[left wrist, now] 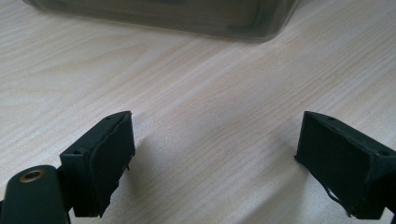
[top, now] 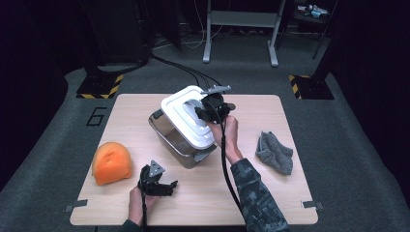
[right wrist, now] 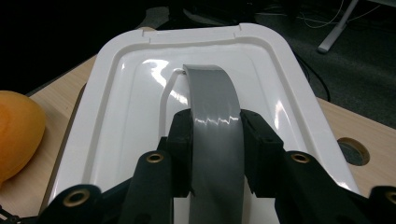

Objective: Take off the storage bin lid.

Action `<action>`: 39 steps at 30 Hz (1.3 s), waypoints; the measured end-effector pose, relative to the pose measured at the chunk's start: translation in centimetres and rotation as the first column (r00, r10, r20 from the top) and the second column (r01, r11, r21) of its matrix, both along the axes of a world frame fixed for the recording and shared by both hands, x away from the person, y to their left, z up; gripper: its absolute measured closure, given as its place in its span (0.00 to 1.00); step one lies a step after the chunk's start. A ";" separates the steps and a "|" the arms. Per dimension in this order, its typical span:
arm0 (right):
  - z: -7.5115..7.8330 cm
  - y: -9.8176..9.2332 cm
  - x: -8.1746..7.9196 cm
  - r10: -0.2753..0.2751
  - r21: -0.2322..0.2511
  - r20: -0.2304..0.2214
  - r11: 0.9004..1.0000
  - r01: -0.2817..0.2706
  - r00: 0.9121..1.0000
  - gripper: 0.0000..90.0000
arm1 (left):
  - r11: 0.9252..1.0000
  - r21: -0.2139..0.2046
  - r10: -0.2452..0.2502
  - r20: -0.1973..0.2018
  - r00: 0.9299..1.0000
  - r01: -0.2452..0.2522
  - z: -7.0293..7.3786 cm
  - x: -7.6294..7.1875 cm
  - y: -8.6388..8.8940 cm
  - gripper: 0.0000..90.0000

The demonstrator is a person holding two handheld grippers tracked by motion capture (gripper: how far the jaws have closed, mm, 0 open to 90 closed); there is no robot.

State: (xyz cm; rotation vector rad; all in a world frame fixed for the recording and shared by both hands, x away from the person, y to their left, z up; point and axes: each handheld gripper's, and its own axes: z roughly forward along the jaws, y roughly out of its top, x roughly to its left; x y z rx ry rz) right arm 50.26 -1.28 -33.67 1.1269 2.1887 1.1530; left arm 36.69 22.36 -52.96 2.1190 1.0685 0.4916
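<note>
High view, bin (top: 180,140): stood mid-table, white lid (top: 186,116) tilted up.
Right gripper (right wrist: 216,135): clamped across grey handle (right wrist: 212,98) to lift lid.
Left gripper (left wrist: 215,158): gaped wide, empty, rested on table (left wrist: 210,93) nearby.

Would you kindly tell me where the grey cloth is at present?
In the high view, the grey cloth lies on the right side of the table, to the right of the person's right forearm and the lidded box.

A pale wooden counter (top: 270,193); on it a lidded clear box (top: 181,140), an orange cushion (top: 112,163) left; grey cloth (top: 274,152) right.
</note>
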 end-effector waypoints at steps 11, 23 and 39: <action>0.6 -2.2 0.4 -0.035 0.015 0.003 0.999 0.035 0.999 0.74 | 1.000 0.003 -0.001 0.002 1.000 0.001 0.0 0.0 0.0 0.12; 1.0 -4.7 1.0 -0.078 0.023 0.011 0.997 0.078 0.997 0.74 | 1.000 0.004 -0.001 0.004 1.000 0.001 0.0 0.0 0.0 0.12; 0.7 -8.2 2.1 -0.155 0.027 0.006 0.988 0.155 0.988 0.74 | 1.000 0.005 -0.001 0.005 1.000 0.001 0.0 0.0 0.0 0.12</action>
